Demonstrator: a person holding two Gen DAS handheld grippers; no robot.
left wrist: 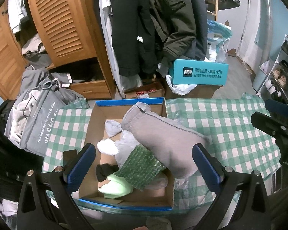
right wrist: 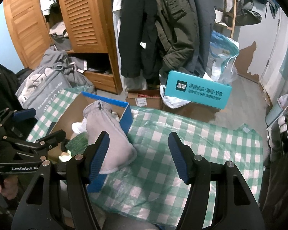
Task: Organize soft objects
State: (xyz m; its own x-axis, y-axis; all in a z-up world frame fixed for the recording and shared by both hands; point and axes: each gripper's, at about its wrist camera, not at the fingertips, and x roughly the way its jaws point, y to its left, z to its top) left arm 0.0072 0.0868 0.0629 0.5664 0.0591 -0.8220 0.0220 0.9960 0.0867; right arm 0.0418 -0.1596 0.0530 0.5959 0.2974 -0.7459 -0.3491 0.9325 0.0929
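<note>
Left wrist view: left gripper [left wrist: 144, 157] jaws spread wide above cardboard box [left wrist: 98, 115], gripping nothing.
Right wrist view: right gripper [right wrist: 138, 153] jaws parted, nothing between them, over checked tablecloth [right wrist: 201, 143].
Grey pouch [left wrist: 163, 136]: propped across the box's right wall, lower end out on the cloth, free of both grippers.
Box contents: white socks [left wrist: 107, 147], black sock [left wrist: 104, 170], green bubble wrap [left wrist: 142, 166], pale green item [left wrist: 115, 188].
Background: teal carton [left wrist: 199, 72], hanging coats [left wrist: 155, 23].
</note>
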